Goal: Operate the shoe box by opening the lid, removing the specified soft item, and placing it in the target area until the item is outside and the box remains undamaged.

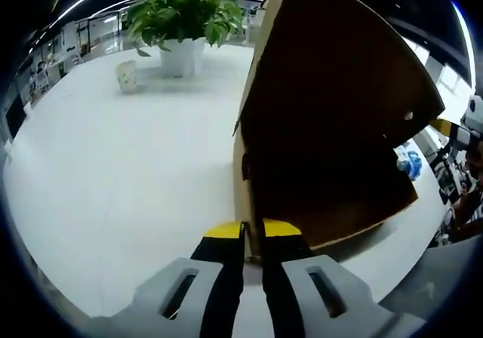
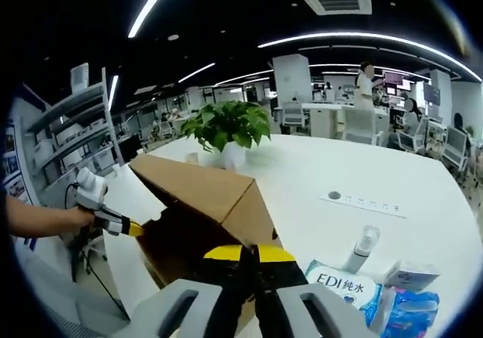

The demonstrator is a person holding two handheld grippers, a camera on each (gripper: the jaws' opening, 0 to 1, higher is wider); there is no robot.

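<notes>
The brown cardboard shoe box (image 2: 200, 187) stands on the white table (image 2: 317, 172) with its lid raised, its inside dark. In the left gripper view the lid's dark inner face (image 1: 332, 119) towers over me. My left gripper (image 1: 253, 236) is shut on a cardboard edge that runs up between its yellow-tipped fingers. A hand holds that same left gripper (image 2: 130, 228) at the box's left edge in the right gripper view. My right gripper (image 2: 253, 256) is shut on the near edge of the cardboard. The right gripper (image 1: 449, 129) also shows past the lid's far side.
A potted plant (image 1: 185, 13) and a small cup (image 1: 126, 75) stand at the far end. By the box lie a wipes pack (image 2: 339, 287), a spray bottle (image 2: 364, 246), a blue packet (image 2: 411, 309) and a small carton (image 2: 411, 276). Shelves (image 2: 75, 127) stand at the left.
</notes>
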